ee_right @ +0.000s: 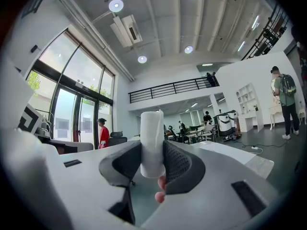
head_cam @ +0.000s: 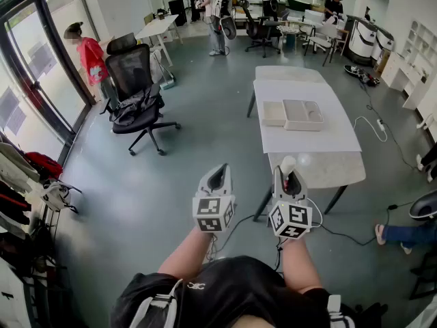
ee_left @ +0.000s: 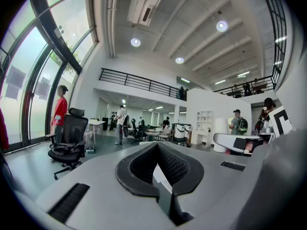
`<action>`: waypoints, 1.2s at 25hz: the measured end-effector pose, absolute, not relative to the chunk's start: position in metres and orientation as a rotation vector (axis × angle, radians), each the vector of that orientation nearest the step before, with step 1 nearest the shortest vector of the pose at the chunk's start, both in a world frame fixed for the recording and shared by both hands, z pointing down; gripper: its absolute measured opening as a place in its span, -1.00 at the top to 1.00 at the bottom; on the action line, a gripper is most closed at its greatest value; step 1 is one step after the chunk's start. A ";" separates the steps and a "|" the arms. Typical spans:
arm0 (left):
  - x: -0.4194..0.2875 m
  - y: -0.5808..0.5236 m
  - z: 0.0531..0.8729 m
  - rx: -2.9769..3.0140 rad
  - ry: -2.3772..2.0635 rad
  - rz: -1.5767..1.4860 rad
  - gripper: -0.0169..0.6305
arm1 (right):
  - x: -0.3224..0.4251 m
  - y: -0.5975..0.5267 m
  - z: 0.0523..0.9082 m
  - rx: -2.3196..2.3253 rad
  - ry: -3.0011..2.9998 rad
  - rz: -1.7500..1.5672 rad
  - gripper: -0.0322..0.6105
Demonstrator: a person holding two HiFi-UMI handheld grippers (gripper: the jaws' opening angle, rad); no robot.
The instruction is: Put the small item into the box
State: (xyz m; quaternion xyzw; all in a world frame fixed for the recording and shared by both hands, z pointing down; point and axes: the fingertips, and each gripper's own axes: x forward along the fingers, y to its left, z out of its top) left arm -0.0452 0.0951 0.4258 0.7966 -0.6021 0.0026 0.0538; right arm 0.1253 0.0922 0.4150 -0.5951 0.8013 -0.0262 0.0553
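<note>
Open floor (head_cam: 198,142) between chair (head_cam: 136,87) and table (head_cam: 307,142).

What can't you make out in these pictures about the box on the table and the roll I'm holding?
- Box contents: in the head view it is too far away and too small to tell.
- White roll: the head view shows only its top, because the right gripper hides the rest.
- Box up close: I cannot find it in either gripper view.

probably an open office-lab hall: swivel chair (head_cam: 136,91), white tables (head_cam: 300,139), glass wall (head_cam: 34,74), mezzanine railing (ee_left: 134,79).
</note>
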 end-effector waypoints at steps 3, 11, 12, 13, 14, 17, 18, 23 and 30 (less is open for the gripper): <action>-0.041 0.097 0.425 2.420 -1.824 0.008 0.93 | 0.128 0.095 0.413 -1.808 2.433 -0.071 0.49; -0.028 0.099 0.428 2.442 -1.793 0.020 0.93 | 0.135 0.097 0.414 -1.792 2.421 -0.098 0.49; -0.027 0.099 0.427 2.444 -1.789 0.019 0.93 | 0.135 0.098 0.413 -1.785 2.418 -0.101 0.49; -0.027 0.098 0.427 2.445 -1.786 0.018 0.93 | 0.135 0.099 0.411 -1.782 2.419 -0.100 0.49; -0.026 0.098 0.427 2.446 -1.783 0.017 0.93 | 0.134 0.099 0.411 -1.779 2.421 -0.095 0.49; -0.027 0.096 0.430 2.451 -1.771 0.013 0.93 | 0.129 0.098 0.410 -1.774 2.426 -0.073 0.49; -0.030 0.096 0.431 2.451 -1.767 0.011 0.93 | 0.125 0.098 0.410 -1.776 2.427 -0.067 0.49; -0.057 0.094 0.432 2.453 -1.753 -0.001 0.93 | 0.098 0.095 0.409 -1.800 2.427 -0.055 0.49; -0.095 0.096 0.441 2.483 -1.706 -0.006 0.93 | 0.061 0.107 0.418 -1.848 2.395 -0.053 0.49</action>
